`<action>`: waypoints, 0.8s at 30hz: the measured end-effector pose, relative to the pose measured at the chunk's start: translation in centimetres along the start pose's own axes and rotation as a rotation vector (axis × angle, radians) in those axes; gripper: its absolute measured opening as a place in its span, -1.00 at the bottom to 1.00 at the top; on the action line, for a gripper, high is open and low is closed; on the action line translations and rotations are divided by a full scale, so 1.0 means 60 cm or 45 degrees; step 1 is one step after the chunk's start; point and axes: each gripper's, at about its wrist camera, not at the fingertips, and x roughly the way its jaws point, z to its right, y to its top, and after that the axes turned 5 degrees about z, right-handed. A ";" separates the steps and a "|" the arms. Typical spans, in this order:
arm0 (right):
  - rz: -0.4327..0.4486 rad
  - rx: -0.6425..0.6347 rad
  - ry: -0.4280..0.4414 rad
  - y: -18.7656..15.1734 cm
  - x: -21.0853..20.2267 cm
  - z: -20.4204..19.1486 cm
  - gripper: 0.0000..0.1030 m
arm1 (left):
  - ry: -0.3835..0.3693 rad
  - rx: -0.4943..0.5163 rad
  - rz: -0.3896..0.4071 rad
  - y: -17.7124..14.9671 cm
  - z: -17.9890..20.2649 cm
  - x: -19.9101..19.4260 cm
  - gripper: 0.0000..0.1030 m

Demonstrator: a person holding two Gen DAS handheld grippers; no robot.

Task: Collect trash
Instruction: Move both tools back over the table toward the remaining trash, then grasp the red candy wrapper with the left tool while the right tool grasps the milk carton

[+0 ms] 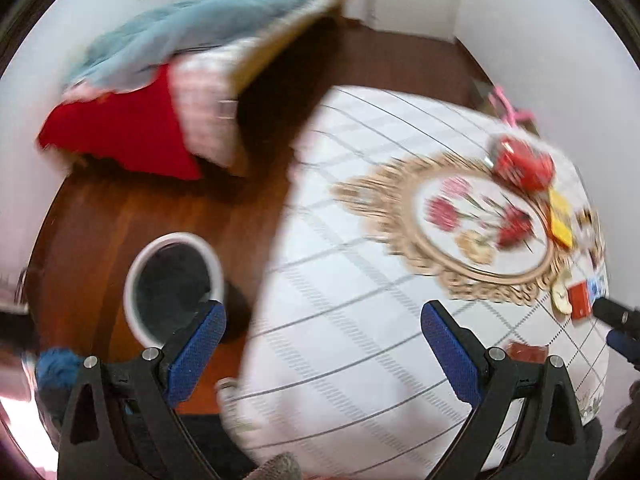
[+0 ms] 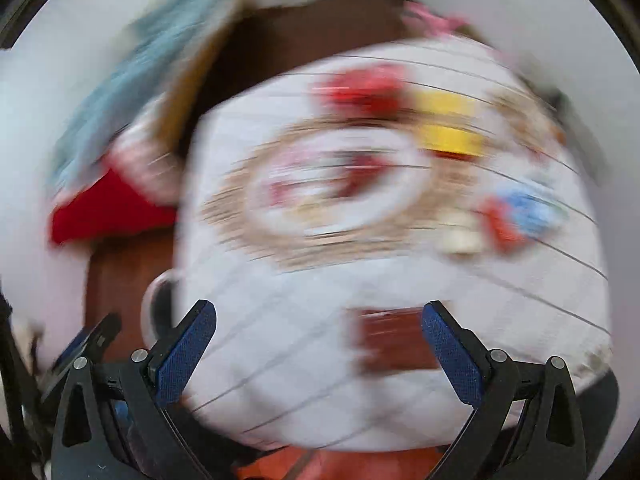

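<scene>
L gripper (image 1: 322,344), R gripper (image 2: 319,342) wide apart, unladen

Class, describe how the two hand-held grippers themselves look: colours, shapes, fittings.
The left hand-held gripper and right hand-held gripper look alike: black angular plastic frames with triangular cut-outs, round silver bolt heads at the joints, and flat blue textured pads lining each finger's inner face. No cables or markings show.

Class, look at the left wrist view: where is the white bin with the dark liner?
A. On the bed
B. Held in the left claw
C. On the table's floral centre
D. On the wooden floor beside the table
D: the white bin stands on the brown floor, left of the table edge.
</scene>
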 end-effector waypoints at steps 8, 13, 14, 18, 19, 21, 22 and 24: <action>-0.016 0.530 -0.118 0.089 0.089 0.196 1.00 | -0.066 0.209 -0.115 0.031 0.165 0.094 0.94; -0.057 0.451 -0.160 0.130 0.137 0.196 0.47 | -0.125 0.287 -0.151 0.056 0.219 0.125 0.94; -0.078 0.394 -0.161 0.134 0.149 0.186 0.34 | -0.143 0.297 -0.157 0.062 0.229 0.131 0.94; -0.078 0.065 -0.248 0.157 0.147 0.169 0.30 | -0.225 0.347 -0.150 0.083 0.262 0.145 0.93; -0.088 -0.013 -0.290 0.160 0.148 0.167 0.30 | -0.248 0.355 -0.145 0.087 0.269 0.145 0.93; -0.103 -0.085 -0.368 0.166 0.149 0.174 0.33 | -0.296 0.364 -0.149 0.094 0.286 0.154 0.93; -0.117 -0.078 -0.372 0.167 0.151 0.180 0.35 | -0.315 0.367 -0.154 0.098 0.293 0.159 0.92; -0.141 -0.019 -0.335 0.169 0.160 0.195 0.43 | -0.342 0.378 -0.171 0.102 0.310 0.171 0.92</action>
